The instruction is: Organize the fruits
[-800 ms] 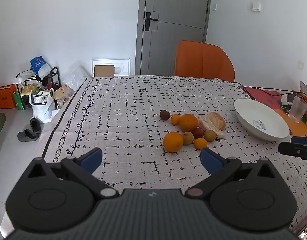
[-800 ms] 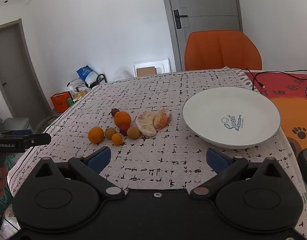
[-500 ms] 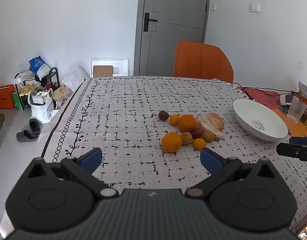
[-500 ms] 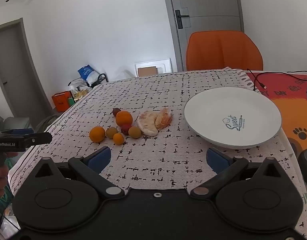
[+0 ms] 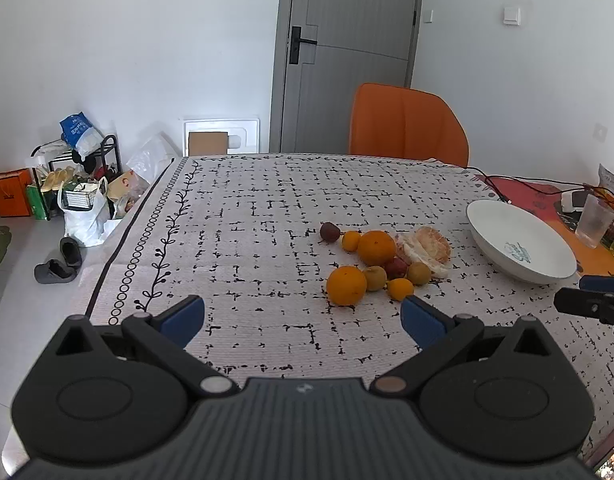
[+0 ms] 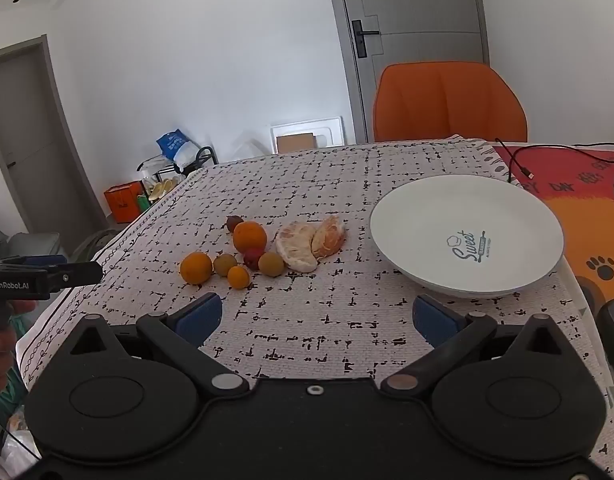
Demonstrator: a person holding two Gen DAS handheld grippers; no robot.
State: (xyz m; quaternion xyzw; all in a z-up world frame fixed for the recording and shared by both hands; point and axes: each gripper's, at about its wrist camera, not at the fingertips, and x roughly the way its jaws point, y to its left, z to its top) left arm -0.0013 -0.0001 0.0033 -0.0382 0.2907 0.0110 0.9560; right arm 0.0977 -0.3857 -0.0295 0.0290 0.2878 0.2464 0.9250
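Note:
A cluster of fruit lies on the patterned tablecloth: a near orange [image 5: 346, 285] [image 6: 196, 267], a bigger orange [image 5: 375, 247] [image 6: 249, 237], small yellowish and red fruits, a dark plum [image 5: 329, 231] and peeled pomelo pieces [image 5: 427, 249] [image 6: 310, 242]. A white empty bowl [image 5: 521, 242] [image 6: 467, 232] stands right of them. My left gripper [image 5: 303, 318] is open and empty, short of the near orange. My right gripper [image 6: 315, 316] is open and empty, in front of the fruit and bowl.
An orange chair [image 5: 407, 124] stands at the table's far edge. A cable [image 5: 519, 184], a glass [image 5: 595, 220] and an orange mat [image 6: 587, 200] lie to the right. Bags and a rack [image 5: 75, 184] stand on the floor at left.
Both grippers have drifted slightly; the fruit cluster sits a little further left in the left view. Nothing was grasped or moved.

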